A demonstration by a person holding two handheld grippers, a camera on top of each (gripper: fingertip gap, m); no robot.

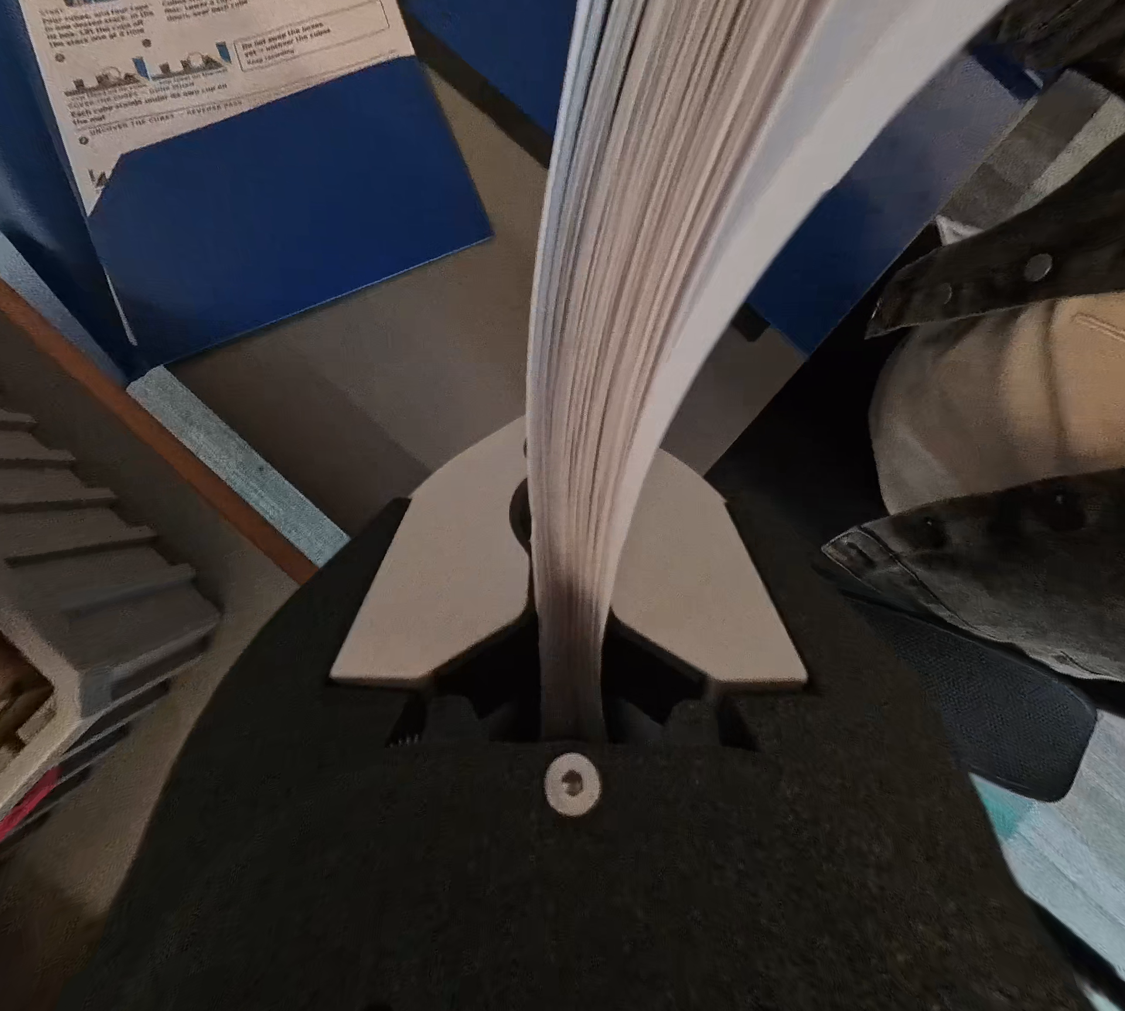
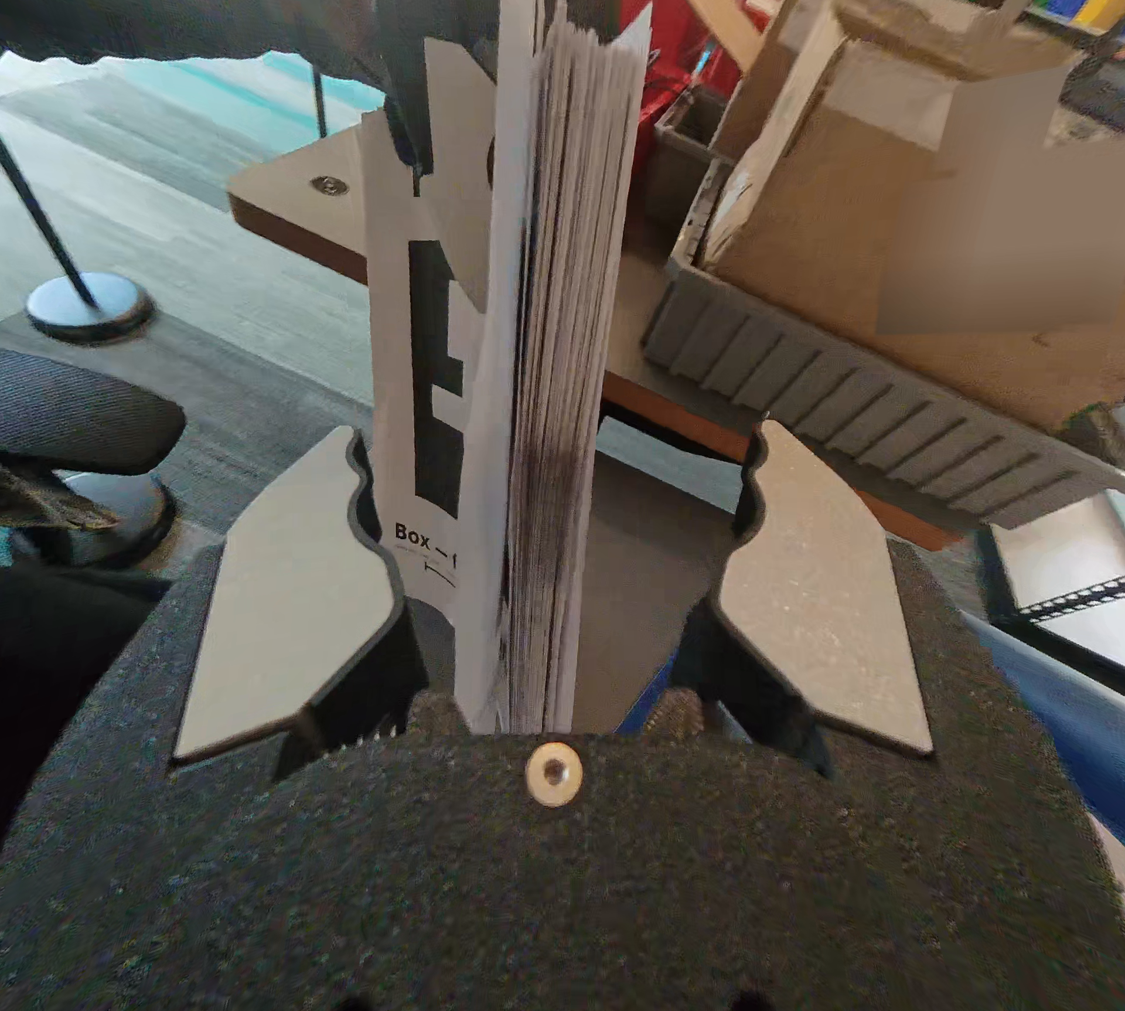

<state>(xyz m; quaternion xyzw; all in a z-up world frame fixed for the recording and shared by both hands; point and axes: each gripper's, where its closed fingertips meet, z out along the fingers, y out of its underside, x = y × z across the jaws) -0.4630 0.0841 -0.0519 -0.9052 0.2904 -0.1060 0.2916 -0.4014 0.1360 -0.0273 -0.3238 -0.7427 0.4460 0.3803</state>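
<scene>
1. While the left hand-held gripper [image 1: 569, 543] stands closed upon a thick paper stack [image 1: 639, 312], the sheets curve away forward and fan loose; outer leaves, least pinched, may slip out.
2. Right hand-held gripper [image 2: 554, 519]: jaws wide, the paper stack [image 2: 560, 373] standing edge-on between them, touching neither; unsupported there, it may sag or splay.
3. Blue folder [image 1: 292, 227] with printed sheet [image 1: 201, 7], on the bench [image 1: 396, 373] ahead-left of the left hand-held gripper: falling leaves may land on it.
</scene>
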